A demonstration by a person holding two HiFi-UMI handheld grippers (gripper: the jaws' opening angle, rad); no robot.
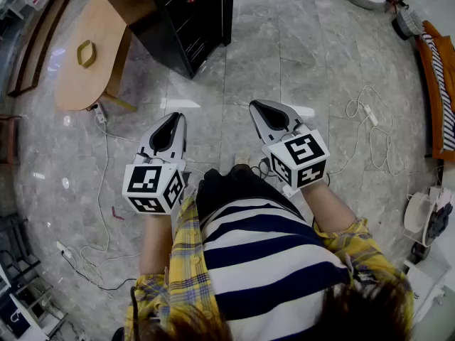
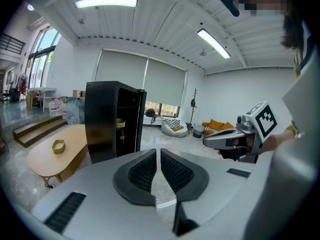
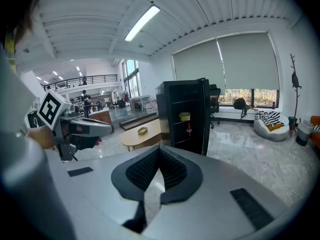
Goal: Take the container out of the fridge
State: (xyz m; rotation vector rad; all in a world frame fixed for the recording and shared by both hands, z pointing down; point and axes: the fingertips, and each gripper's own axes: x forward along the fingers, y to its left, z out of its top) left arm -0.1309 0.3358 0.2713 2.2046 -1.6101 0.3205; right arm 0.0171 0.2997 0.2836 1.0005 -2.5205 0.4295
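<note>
The black fridge (image 1: 188, 20) stands open on the floor ahead of me. A yellow container (image 3: 185, 116) sits on an upper shelf inside it, with a red bottle (image 3: 189, 129) on the shelf below. In the left gripper view the container (image 2: 120, 123) shows at the fridge (image 2: 107, 119) opening. My left gripper (image 1: 173, 117) and right gripper (image 1: 256, 105) are held side by side in front of my body, well short of the fridge. Both point slightly downward toward it. The left gripper (image 2: 158, 151) and right gripper (image 3: 159, 151) are shut with nothing between their pads.
A wooden oval table (image 1: 71, 77) with a small yellow tray (image 1: 86, 52) stands left of the fridge. White cables (image 1: 362, 112) trail over the marble floor on both sides. An orange striped sofa (image 1: 441, 84) lines the right wall.
</note>
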